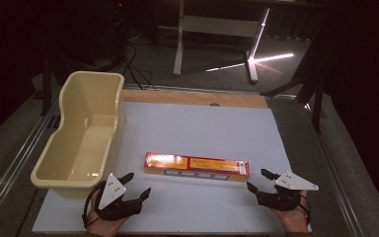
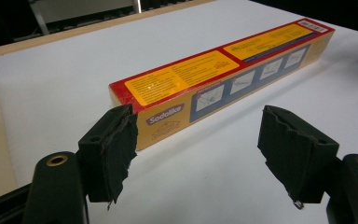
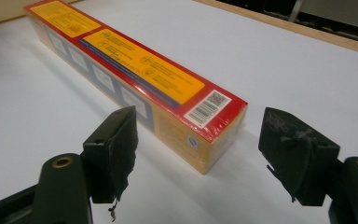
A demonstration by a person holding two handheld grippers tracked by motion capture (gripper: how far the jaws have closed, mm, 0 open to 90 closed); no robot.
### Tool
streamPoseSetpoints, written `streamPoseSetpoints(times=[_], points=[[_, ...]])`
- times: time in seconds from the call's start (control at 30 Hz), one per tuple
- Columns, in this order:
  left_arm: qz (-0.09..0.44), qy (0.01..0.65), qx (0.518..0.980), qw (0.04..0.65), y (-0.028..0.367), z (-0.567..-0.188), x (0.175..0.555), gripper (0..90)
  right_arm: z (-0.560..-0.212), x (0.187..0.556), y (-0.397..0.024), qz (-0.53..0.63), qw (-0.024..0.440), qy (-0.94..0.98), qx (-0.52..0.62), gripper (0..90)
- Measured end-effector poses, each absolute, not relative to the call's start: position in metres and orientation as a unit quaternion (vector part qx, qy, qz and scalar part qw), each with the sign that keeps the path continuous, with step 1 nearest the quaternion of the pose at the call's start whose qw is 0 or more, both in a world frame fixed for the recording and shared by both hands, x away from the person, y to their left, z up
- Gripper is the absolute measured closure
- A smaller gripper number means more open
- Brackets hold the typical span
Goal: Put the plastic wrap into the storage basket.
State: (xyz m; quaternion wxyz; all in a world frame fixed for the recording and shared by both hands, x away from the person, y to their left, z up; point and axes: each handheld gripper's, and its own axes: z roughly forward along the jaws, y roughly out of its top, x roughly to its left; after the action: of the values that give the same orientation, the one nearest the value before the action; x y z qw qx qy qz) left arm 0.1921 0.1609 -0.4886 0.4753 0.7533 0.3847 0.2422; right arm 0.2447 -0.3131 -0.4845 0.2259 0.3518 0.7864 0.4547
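On the white tabletop [image 1: 202, 128], a long red-and-yellow carton [image 1: 196, 166] is lying flat on its side, running left to right across the middle of the near half. Its top face is showing yellow panels edged in red, and the side facing the person is carrying a row of small picture panels; in the left gripper view the word "Sodolike" is printed near the closest end, and in the right gripper view a barcode label is sitting at the closest end. Beside the table's left edge, a cream plastic tub [image 1: 81, 133] is standing upright and open, well apart from the carton.

Near the front edge, the left gripper [image 1: 137, 183] is hovering just short of the carton's left end with its jaws spread wide, gripping nothing. The right gripper [image 1: 260, 179] is hovering just off the carton's right end, its jaws likewise spread wide and clear of the carton. Each is being held in a hand coming up from the bottom of the high view.
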Motion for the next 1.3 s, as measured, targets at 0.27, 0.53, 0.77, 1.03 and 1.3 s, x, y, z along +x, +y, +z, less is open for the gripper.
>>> streamPoseSetpoints(times=[0.27,0.53,0.77,1.03,1.3], points=[[0.24,0.383,0.753,0.477,0.16,-0.488,0.19,27.8,-0.483,0.25,-0.315,0.458,0.219,0.783,0.36,27.4],[0.237,0.386,0.754,0.476,0.159,-0.489,0.19,27.8,-0.475,0.27,-0.295,0.449,0.194,0.811,0.322,27.6],[0.236,0.386,0.755,0.475,0.159,-0.49,0.19,27.8,-0.48,0.3,-0.272,0.422,0.156,0.846,0.285,29.2],[0.232,0.384,0.757,0.475,0.158,-0.49,0.191,27.8,-0.488,0.329,-0.258,0.393,0.127,0.871,0.266,22.7],[0.23,0.382,0.761,0.471,0.156,-0.491,0.191,27.6,-0.494,0.344,-0.249,0.364,0.086,0.901,0.221,16.6]])
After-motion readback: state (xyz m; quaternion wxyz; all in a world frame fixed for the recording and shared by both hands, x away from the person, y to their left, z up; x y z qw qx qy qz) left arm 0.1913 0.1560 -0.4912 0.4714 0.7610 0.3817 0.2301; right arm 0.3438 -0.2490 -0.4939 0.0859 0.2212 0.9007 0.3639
